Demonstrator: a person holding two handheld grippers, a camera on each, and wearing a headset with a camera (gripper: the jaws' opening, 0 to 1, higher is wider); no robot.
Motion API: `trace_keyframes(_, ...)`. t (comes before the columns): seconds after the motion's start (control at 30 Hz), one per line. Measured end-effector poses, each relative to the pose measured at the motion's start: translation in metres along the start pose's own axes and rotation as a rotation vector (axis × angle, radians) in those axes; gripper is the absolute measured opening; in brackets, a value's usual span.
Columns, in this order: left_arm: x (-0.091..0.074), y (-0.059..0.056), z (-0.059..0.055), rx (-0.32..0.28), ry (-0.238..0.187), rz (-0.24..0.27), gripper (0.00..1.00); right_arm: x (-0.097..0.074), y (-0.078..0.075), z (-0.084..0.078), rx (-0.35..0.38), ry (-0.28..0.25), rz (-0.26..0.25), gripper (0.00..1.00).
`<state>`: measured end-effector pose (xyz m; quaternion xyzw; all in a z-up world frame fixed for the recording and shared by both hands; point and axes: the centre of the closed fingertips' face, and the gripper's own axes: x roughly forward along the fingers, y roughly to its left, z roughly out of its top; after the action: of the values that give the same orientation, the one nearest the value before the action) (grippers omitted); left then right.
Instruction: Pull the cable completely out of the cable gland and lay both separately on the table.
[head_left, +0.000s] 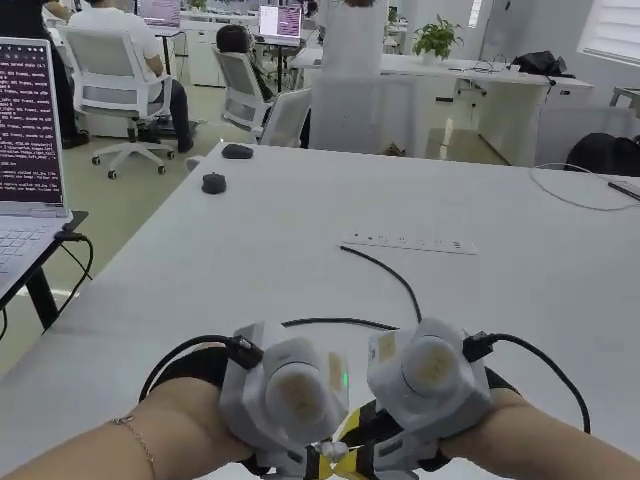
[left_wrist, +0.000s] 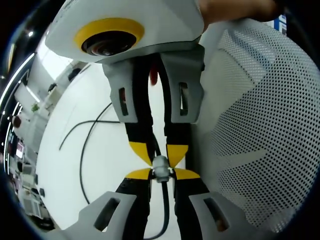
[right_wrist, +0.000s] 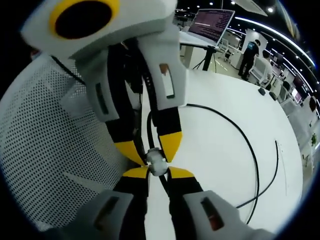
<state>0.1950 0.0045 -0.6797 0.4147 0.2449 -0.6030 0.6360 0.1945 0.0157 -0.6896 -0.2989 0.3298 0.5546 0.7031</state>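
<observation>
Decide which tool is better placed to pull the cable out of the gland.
Probably left: both tools pinch the cable gland, but the cable runs back between the jaws of the left tool, so it could regrip there while the right tool holds.

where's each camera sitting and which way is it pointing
Head view: on the headset, looking forward and down over the table; both forearms show.
Left gripper view: on the left gripper, facing the right gripper head-on; own jaws below.
Right gripper view: on the right gripper, facing the left; own jaws below.
Both gripper views share the cable gland where the jaws meet.
</observation>
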Motion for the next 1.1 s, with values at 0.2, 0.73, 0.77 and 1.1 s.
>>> trace_keyframes(0.2, -0.002, 0.011, -0.003, -0.097, -0.021, 0.043, 0.17, -0.003, -0.008, 0.003, -0.012, -0.018, -0.051, 0.11)
trace_keyframes(0.73, 0.003, 0.004, -0.002, 0.126, 0.040, 0.052, 0.17, 0.001, -0.005, -0.003, 0.021, 0.008, -0.020, 0.12)
trace_keyframes(0.77, 0.003, 0.005, -0.002, 0.124, 0.039, 0.055, 0.17, 0.001, -0.003, -0.003, 0.024, 0.005, -0.016, 0.12)
trace_keyframes(1.1, -0.005, 0.019, -0.002, -0.208, -0.055, 0.048, 0.16, -0.007, -0.014, 0.006, -0.064, -0.020, -0.110, 0.10)
